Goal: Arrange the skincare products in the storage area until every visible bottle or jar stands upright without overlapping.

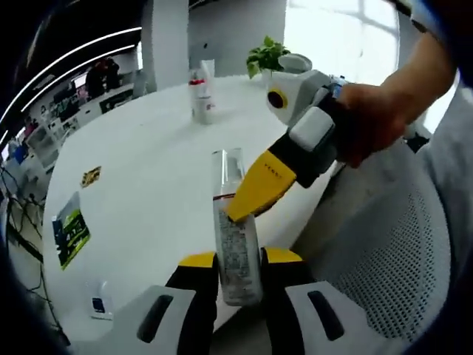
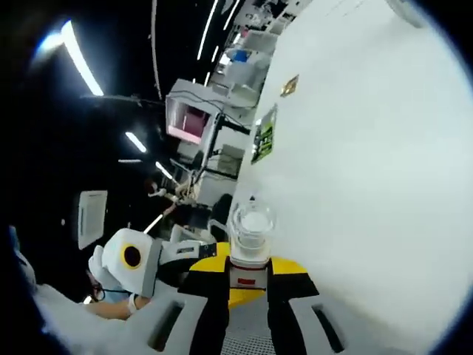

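While we look along the left tool [image 1: 238, 265], its jaws are clamped on the lower body of a clear bottle [image 1: 235, 244], held just over the near edge of the white bench [image 1: 148, 185]. The right tool [image 1: 260, 185] reaches in and touches the bottle's upper part. 1 more bottle [image 1: 200, 96] stands upright toward the far edge, near a potted plant [image 1: 267, 53].

From the right tool [image 2: 250, 277], we see its jaws closed on the same bottle [image 2: 250, 240] just below the cap. We judge this a handover or regrasp; next, 1 tool must let go, then stand the bottle upright, apart from the other.
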{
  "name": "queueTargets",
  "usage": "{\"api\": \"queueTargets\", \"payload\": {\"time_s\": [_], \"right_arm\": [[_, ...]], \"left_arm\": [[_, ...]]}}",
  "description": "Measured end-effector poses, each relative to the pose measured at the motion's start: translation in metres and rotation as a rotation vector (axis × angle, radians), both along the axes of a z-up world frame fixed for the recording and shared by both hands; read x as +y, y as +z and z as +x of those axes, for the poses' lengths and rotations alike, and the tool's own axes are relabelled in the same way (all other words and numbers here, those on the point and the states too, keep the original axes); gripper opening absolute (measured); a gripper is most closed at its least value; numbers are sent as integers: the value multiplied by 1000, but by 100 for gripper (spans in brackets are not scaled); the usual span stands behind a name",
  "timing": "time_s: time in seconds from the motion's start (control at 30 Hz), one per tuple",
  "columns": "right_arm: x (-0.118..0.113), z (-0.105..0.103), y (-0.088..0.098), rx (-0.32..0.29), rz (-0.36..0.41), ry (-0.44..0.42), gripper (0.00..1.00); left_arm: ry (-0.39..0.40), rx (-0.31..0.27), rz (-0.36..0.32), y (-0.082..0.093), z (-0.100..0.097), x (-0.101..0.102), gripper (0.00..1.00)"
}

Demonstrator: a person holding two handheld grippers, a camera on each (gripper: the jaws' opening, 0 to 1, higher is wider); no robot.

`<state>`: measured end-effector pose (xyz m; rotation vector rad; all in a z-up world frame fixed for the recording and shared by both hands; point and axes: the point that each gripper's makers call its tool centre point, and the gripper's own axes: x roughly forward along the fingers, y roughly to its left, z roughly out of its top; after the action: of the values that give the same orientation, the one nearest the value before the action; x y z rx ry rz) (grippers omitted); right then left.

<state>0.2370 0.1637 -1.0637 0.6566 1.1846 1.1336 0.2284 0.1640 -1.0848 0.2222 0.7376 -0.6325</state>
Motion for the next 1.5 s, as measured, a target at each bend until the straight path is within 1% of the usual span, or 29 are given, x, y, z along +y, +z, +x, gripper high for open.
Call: {"api": "queueTargets", "payload": {"time_s": [0.07,0.2,0.3,0.37,0.43,0.53,0.67,0.73,0.83,0.9,0.93,1.0,1.03,1.2,1.27,1.3,1.4,1.47,1.5], "right_arm": [[-1,0,1,-26,-7,6,12],[-5,-1,0,-100,-40,43,12],[-8,0,0,-124,-51,49,12],[-12,3,-1,-141,-63,42,12],[-19,11,-1,-155,-73,18,12],[-28,19,0,-168,-81,-10,12],[-46,33,4,-201,-97,-45,12],[-57,40,5,-221,-106,-66,12],[-74,56,6,-262,-115,-93,12],[-81,62,6,-278,-122,-105,12],[-87,68,6,-300,-132,-113,12],[-93,78,11,-339,-128,-136,12],[-96,82,13,-349,-128,-138,12],[-112,110,14,-480,-168,-147,12],[-118,120,14,-519,-184,-149,12],[-121,126,15,-541,-195,-151,12],[-131,142,13,-603,-243,-151,12],[-138,154,12,-625,-261,-158,12],[-141,161,12,-649,-275,-162,12]], "left_arm": [[-4,-1,-1,0,0,1,19],[-17,7,3,-2,-2,-2,18],[-19,15,2,-3,-2,-2,18],[-21,19,8,-4,-3,-2,18],[-28,6,25,-4,-1,0,20],[-16,19,41,-8,0,3,23],[-15,42,57,-13,-1,5,20],[-19,63,57,-16,-4,4,20],[-34,81,64,-18,-8,3,20],[-37,88,66,-20,-9,3,20],[-36,92,70,-21,-9,3,19],[-34,96,74,-22,-8,4,19],[-32,100,72,-22,-8,4,19],[-24,124,82,-27,-9,6,19],[-18,123,83,-27,-8,7,19],[-10,114,81,-25,-7,8,18],[11,110,84,-25,-5,12,17],[26,136,90,-30,-6,15,17],[29,139,98,-31,-6,17,16]]}}
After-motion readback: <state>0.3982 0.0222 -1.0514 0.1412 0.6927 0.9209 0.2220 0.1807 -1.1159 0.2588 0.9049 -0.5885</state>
